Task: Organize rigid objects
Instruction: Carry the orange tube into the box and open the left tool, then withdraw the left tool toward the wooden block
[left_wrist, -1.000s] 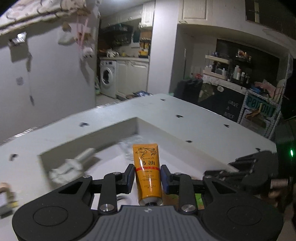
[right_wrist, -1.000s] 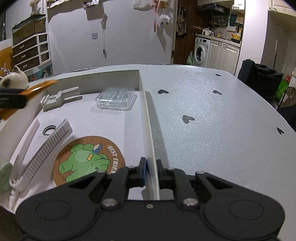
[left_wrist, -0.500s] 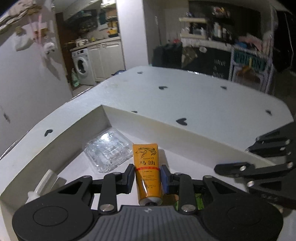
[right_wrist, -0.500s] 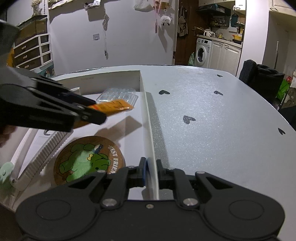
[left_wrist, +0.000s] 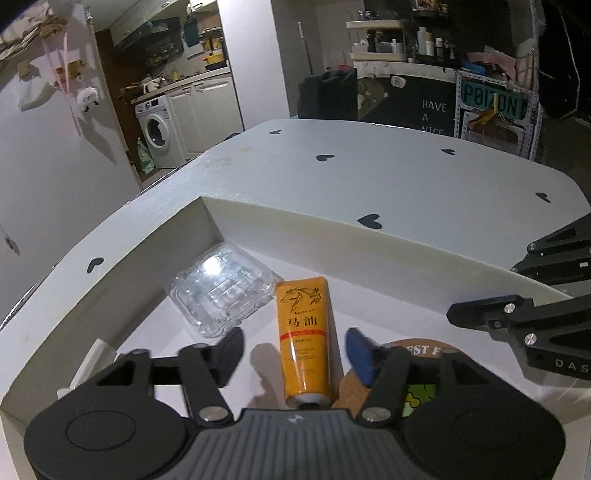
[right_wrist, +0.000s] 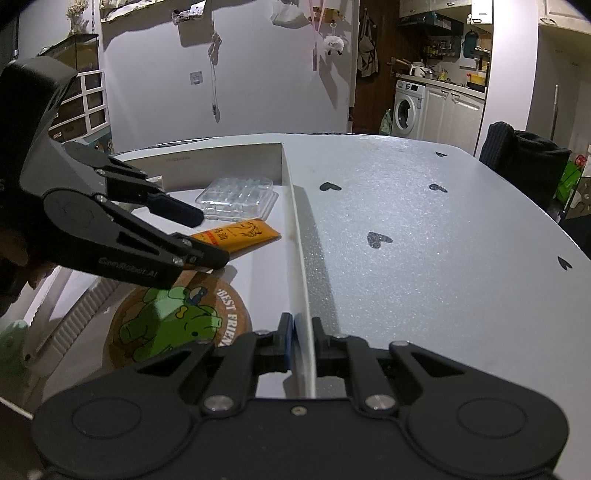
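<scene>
Left wrist view: the orange tube (left_wrist: 304, 339) lies flat on the floor of the white box (left_wrist: 295, 225), cap end toward the camera, printed with a horse emblem and Chinese characters.
Tube, position: it sits between the two spread fingers (left_wrist: 229, 352) of the left gripper (left_wrist: 295, 350), clear of both pads; its cap end rests at the edge of the cork coaster (left_wrist: 413, 373).
Left gripper: open, the jaws wide apart on either side of the tube, gripping nothing.
Right wrist view, same tube: the orange tube (right_wrist: 238, 236) lies near the box's right wall, just in front of the clear plastic case (right_wrist: 238, 197), with the left gripper (right_wrist: 207, 240) low over it.
Clear plastic case: the case (left_wrist: 223, 291) sits in the far corner of the box, just beside the tube's crimped end.
Coaster: round cork with a green cartoon figure and the words "BEST FRIEND" partly legible (right_wrist: 177, 325); it lies flat on the box floor on the near side of the tube.
Right gripper: the right gripper (right_wrist: 300, 341) is closed on the thin right wall of the white box (right_wrist: 295, 236), one finger inside and one outside.
Other contents: a white ribbed piece (right_wrist: 77, 310) lies along the left side of the box floor; its kind cannot be told.
Desk: the pale desk (right_wrist: 424, 258), dotted with black heart marks, carries the box.
</scene>
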